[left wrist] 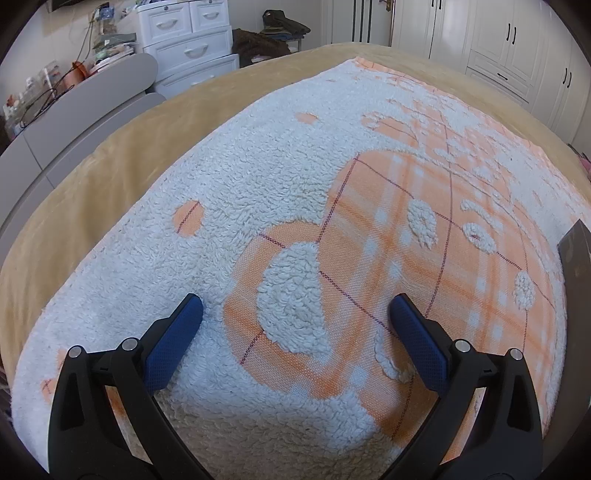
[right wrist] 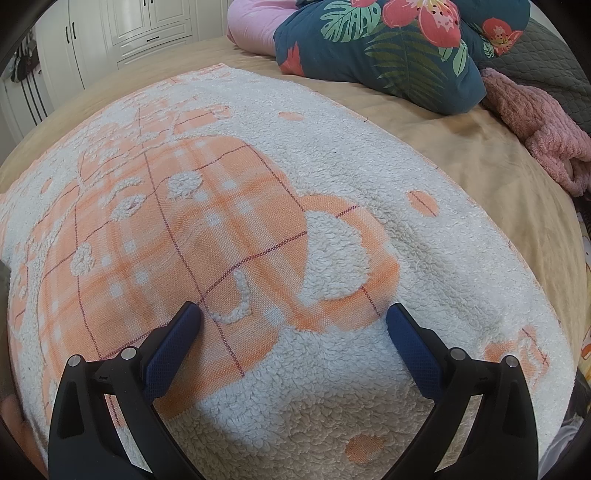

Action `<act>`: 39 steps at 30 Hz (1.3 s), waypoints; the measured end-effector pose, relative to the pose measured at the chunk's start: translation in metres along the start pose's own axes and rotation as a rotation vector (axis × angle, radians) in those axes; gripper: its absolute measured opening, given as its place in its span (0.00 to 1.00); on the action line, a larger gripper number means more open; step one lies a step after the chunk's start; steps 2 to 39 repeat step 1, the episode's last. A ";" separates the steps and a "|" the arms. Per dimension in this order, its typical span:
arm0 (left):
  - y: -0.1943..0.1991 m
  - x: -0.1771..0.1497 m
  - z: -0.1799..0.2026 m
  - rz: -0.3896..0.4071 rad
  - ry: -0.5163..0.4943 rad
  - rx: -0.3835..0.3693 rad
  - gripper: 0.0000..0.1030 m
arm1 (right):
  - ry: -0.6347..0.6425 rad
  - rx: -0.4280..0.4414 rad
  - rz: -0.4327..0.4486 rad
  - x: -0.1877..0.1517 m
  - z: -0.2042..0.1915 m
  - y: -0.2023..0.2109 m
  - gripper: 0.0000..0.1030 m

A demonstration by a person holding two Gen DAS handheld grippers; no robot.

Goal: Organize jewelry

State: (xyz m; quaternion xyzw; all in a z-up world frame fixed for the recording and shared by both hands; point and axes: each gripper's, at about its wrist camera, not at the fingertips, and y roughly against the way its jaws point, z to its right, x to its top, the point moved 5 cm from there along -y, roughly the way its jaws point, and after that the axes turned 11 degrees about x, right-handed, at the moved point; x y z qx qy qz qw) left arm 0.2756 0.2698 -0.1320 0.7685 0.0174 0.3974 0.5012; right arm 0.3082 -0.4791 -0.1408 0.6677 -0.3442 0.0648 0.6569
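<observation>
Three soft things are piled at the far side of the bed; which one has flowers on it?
The dark teal pillow: it carries big red flowers and green leaves. The pale pink cushion behind it and the fuzzy pink blanket beside it are plain.

The left gripper (left wrist: pixel 295 314) is showing two black plastic arms, each carrying a pair of round silver screw heads near its upper joint. Its fingers (left wrist: pixel 177 339) are wearing dark blue pads with a fine dimpled grid texture and rounded tips. The right gripper (right wrist: pixel 293 314) is looking the same: black angular arms with triangular cut-outs, silver screws above them, and blue textured pads (right wrist: pixel 413 347).
</observation>
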 end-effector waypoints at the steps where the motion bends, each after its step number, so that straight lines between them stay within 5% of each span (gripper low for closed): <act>1: 0.000 0.000 0.000 0.000 -0.002 0.002 0.90 | 0.000 0.000 0.000 0.000 0.000 0.000 0.95; 39: 0.000 0.000 0.000 0.000 -0.002 0.002 0.90 | 0.000 0.000 0.000 0.000 0.000 0.000 0.95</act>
